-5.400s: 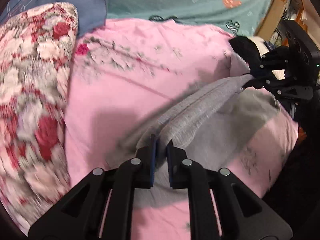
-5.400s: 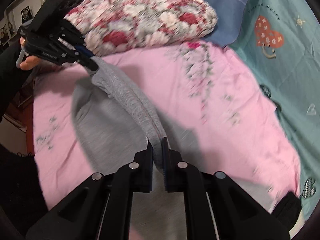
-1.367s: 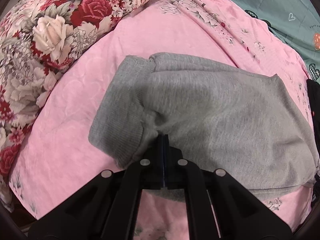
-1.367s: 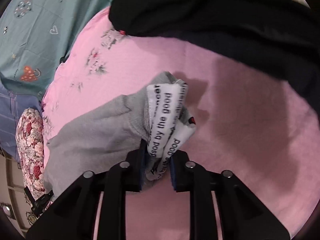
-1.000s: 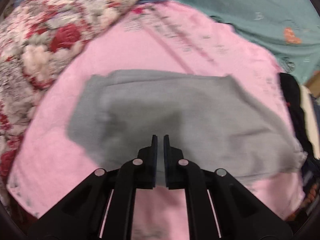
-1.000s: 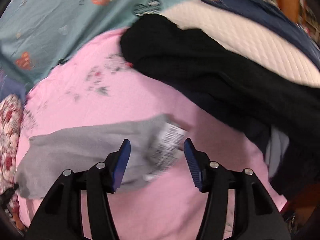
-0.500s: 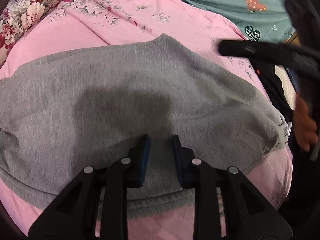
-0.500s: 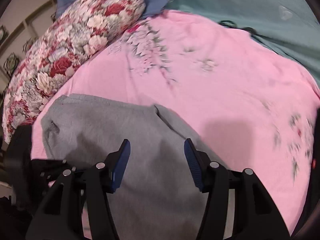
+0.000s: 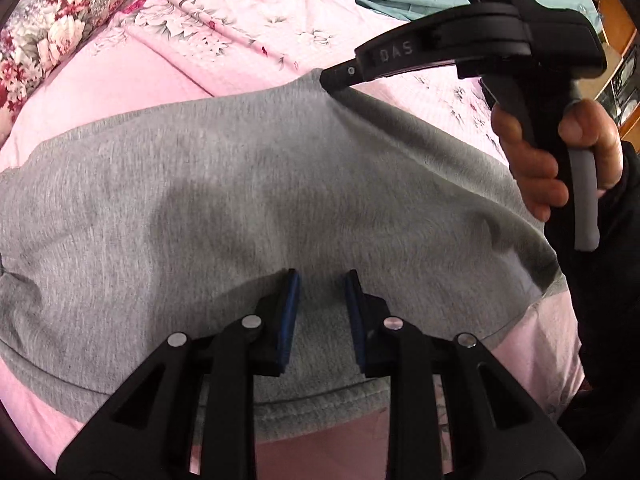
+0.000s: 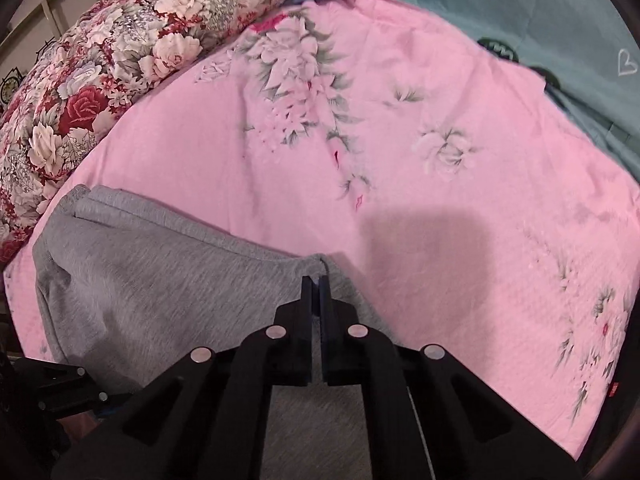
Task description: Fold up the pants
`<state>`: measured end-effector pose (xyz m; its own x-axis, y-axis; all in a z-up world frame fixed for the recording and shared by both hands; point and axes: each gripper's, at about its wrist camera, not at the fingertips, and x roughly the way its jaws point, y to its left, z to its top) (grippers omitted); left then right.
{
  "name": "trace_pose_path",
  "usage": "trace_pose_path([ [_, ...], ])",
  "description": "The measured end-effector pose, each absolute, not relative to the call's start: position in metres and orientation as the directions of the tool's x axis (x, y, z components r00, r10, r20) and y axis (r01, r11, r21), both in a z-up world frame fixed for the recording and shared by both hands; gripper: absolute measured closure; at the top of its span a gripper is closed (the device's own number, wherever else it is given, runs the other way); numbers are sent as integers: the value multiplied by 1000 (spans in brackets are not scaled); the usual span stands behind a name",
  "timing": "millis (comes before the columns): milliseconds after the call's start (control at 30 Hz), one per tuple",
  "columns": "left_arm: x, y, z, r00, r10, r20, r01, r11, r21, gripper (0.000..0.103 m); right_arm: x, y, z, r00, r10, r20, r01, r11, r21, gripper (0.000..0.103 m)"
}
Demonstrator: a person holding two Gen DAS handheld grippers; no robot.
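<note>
since half a second back my right gripper (image 10: 319, 280) went from wide open to pinched on the far edge of the grey pants (image 9: 240, 208), fabric tented at its tips. left gripper (image 9: 320, 280) jaws parted, blue pads (image 9: 289, 312) resting on the cloth near the hem closest to me, holding nothing. pants lie folded flat on the pink sheet (image 10: 400, 160), floral pillow (image 10: 120, 48) off to the left. hand (image 9: 552, 152) on the right handle.
</note>
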<state>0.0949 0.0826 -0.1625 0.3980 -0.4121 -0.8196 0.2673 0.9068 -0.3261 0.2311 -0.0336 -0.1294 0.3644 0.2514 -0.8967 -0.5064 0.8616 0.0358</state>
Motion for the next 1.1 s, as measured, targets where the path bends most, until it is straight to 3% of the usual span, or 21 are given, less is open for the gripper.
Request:
trace_pose_path([
  [233,106,90,-162,378,-433,-818,239,900,-366,79,254,-32,-118,444,237,-864,-485,874,-10,103],
  [300,110,91,-164,375,-436,-818,232,899,-372,79,263,-36,-131,367,265,-891,-468,881,69,103],
  [367,111,91,-163,379,-434,-817,234,899,-370,79,262,-42,-131,385,256,-887,-453,890,61,103],
  [500,118,89,-156,357,-427,-831,228,902,-366,79,238,-60,-87,424,321,-847,-459,882,106,103],
  [567,131,88,-139,359,-435,-825,229,899,-374,78,218,-75,-62,475,321,-819,-454,887,84,89],
  [600,138,87,-128,362,-439,-822,241,896,-372,77,209,-84,-54,489,322,-810,-446,891,85,77],
  [700,163,83,-99,371,-428,-824,242,901,-360,74,188,-104,-42,505,331,-797,-443,892,90,72],
  [767,179,80,-86,384,-410,-827,229,910,-345,74,182,-101,-48,511,324,-796,-472,880,56,56],
  [800,186,81,-83,373,-418,-829,221,907,-358,74,183,-95,-59,483,327,-812,-499,865,52,54],
  [900,188,88,-82,343,-435,-833,194,900,-390,74,202,-78,-98,396,316,-862,-551,833,52,55],
  [1000,163,87,-94,306,-421,-854,177,906,-384,72,222,-63,-130,343,292,-893,-587,809,39,73],
  [1100,132,86,-115,234,-470,-851,187,881,-435,70,235,-56,-148,308,283,-908,-601,798,45,73],
])
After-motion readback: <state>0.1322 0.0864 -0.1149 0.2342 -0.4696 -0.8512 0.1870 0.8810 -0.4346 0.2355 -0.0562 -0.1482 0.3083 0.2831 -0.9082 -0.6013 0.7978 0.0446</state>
